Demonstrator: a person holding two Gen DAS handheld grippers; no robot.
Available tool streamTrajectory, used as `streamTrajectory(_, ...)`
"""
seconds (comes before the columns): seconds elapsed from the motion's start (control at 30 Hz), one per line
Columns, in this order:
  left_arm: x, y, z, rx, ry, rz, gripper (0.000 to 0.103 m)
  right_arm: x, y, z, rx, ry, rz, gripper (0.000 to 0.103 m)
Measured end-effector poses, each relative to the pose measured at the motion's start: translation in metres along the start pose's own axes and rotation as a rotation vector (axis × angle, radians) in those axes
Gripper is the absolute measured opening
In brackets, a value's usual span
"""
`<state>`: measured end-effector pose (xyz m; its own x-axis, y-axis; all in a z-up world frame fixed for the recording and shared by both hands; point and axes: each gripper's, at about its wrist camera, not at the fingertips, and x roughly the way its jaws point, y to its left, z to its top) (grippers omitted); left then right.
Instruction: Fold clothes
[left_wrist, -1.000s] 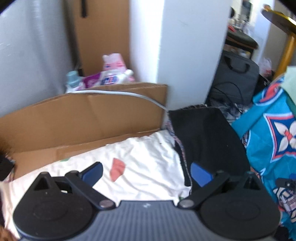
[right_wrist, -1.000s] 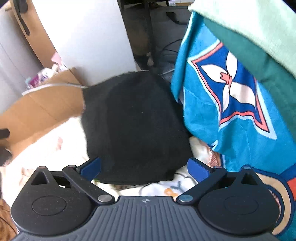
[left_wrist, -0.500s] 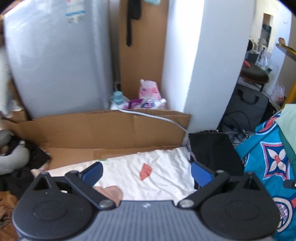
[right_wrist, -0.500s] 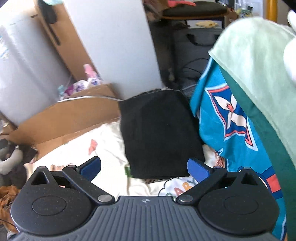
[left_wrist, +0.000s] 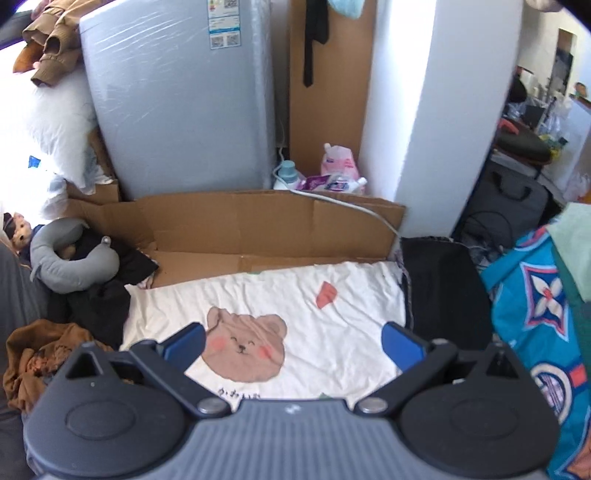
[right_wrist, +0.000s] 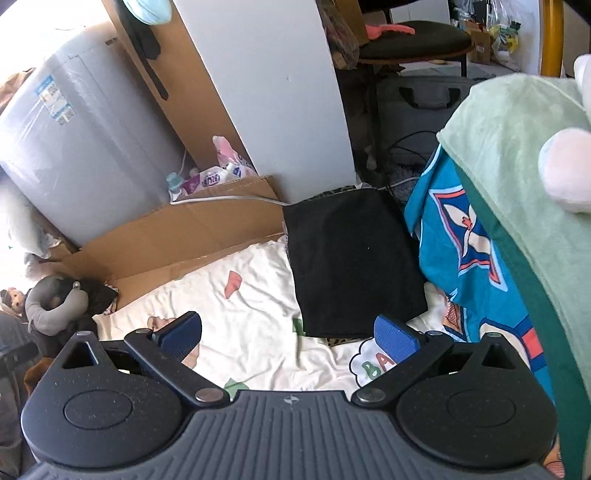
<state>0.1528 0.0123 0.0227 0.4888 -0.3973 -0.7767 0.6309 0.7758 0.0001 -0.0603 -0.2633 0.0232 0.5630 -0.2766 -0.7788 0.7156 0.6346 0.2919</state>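
A folded black garment lies flat on the white bear-print sheet, at its far right; in the left wrist view the same black garment sits right of the sheet. My left gripper hovers open above the bear print, holding nothing. Well back from the black garment's near edge, my right gripper is also open and empty. A heap of dark and brown clothes lies at the sheet's left edge.
Flattened cardboard stands behind the sheet, with a wrapped grey appliance and a white pillar beyond. A blue patterned cover under a green blanket rises on the right. A grey neck pillow lies left.
Both grippers have pulled up and back from the black garment, which stays folded on the sheet. More of the sheet and room now shows. Both stay open.
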Motion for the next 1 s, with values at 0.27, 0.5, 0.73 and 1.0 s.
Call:
streamTrajectory(0.27,-0.043,-0.001,-0.038,0.002,-0.016,-0.022,0.102,-0.052,0.018,-0.008,-0.043,-0.012,0.068,0.102)
streamTrajectory(0.5,-0.066,0.001,-0.064,-0.055,-0.006,0.029,0.102,-0.077,0.033,-0.031,-0.133,-0.025,0.099,0.102)
streamTrajectory(0.73,-0.077,0.011,-0.080,-0.173,-0.022,0.058,0.103,-0.077,0.047,-0.057,-0.185,-0.006,0.099,0.102)
streamTrajectory(1.0,-0.074,0.000,-0.116,-0.183,0.025,0.076,0.103,-0.080,0.062,-0.102,-0.294,-0.009,0.102,0.102)
